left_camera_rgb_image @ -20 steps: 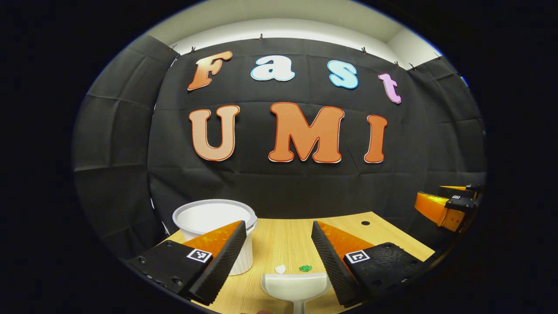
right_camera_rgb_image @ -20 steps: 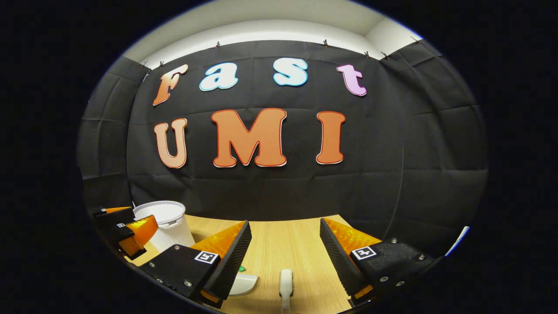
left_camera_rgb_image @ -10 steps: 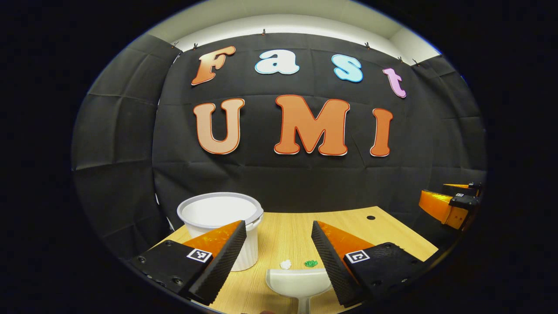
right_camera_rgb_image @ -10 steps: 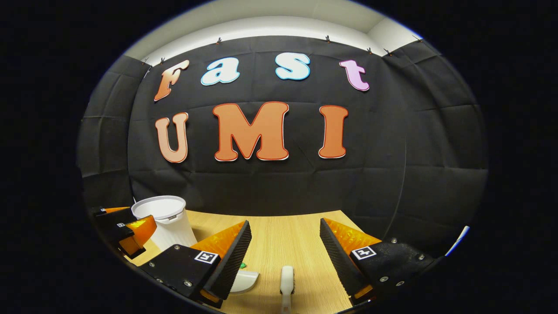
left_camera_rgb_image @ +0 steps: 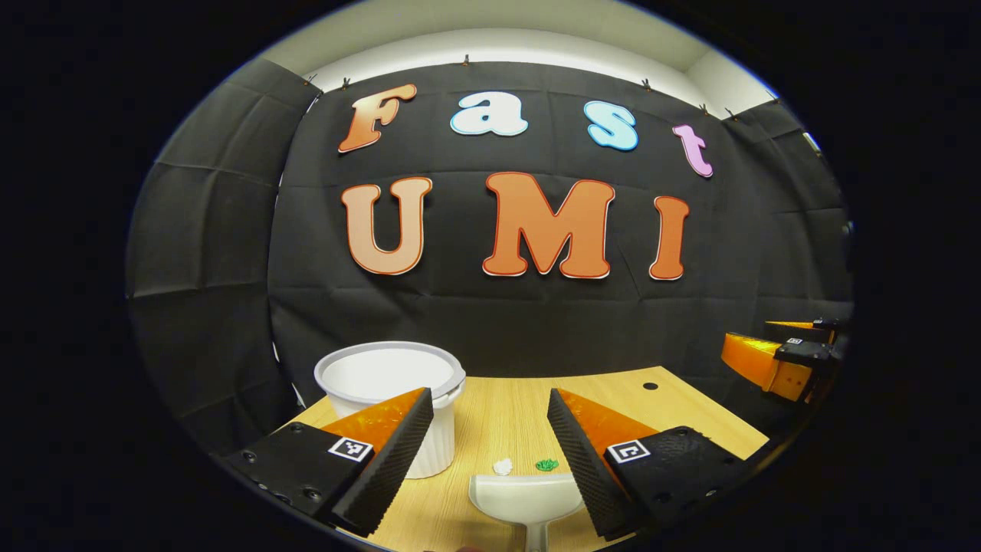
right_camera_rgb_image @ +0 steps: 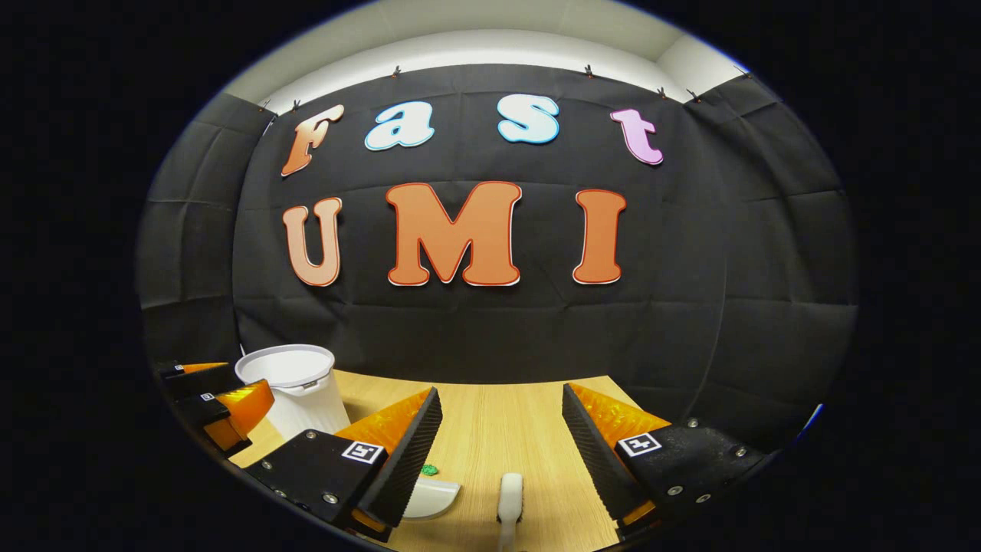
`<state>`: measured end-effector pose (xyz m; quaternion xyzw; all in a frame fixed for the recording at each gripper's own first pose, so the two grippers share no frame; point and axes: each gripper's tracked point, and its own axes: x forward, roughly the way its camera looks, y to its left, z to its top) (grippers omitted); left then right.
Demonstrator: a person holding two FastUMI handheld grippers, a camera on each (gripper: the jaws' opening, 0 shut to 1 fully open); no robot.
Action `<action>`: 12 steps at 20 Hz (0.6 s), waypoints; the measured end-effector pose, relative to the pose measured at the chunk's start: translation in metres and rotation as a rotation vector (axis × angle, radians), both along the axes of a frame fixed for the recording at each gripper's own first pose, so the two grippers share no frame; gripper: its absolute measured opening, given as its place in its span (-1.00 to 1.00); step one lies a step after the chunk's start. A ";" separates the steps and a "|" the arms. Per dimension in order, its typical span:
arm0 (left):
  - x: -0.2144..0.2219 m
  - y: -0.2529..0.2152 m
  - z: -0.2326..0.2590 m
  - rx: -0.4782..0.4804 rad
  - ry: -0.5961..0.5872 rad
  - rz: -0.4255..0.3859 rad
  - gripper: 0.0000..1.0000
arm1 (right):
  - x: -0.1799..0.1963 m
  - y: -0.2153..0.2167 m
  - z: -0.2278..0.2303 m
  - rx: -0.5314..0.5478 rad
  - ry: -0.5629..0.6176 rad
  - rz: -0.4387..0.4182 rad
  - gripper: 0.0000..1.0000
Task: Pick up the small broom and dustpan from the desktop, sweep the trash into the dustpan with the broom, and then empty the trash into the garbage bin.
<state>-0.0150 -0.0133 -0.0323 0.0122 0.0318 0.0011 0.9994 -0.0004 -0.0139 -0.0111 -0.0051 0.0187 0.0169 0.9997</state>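
Fingers (right_camera_rgb_image: pixel 398 452) hiding part of dustpan (right_camera_rgb_image: pixel 433 497), broom (right_camera_rgb_image: pixel 510 498) cut off

1. Left gripper (left_camera_rgb_image: pixel 490 452): orange fingers with black ribbed pads and black-and-white square markers.
2. Dustpan (left_camera_rgb_image: pixel 526 498), lower centre: white.
3. Garbage bin (left_camera_rgb_image: pixel 391 376), lower left: white with vertical ribbing.
4. Trash: 1 white scrap (left_camera_rgb_image: pixel 502 466), 1 green scrap (left_camera_rgb_image: pixel 546 464).
5. Desktop (left_camera_rgb_image: pixel 506 414): light wood grain.
6. Broom (right_camera_rgb_image: pixel 510 494): white, bristles possibly dark.
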 end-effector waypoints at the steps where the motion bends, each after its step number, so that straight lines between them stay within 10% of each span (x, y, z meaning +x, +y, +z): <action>1: 0.001 0.000 -0.002 0.004 0.006 0.002 0.89 | 0.000 0.000 -0.002 -0.004 0.005 0.003 0.89; 7: 0.009 -0.011 -0.058 -0.013 0.156 -0.028 0.90 | -0.004 -0.008 -0.016 -0.030 0.031 0.000 0.90; 12: 0.003 -0.027 -0.169 -0.067 0.501 -0.063 0.92 | -0.006 -0.038 -0.040 -0.010 0.089 -0.043 0.90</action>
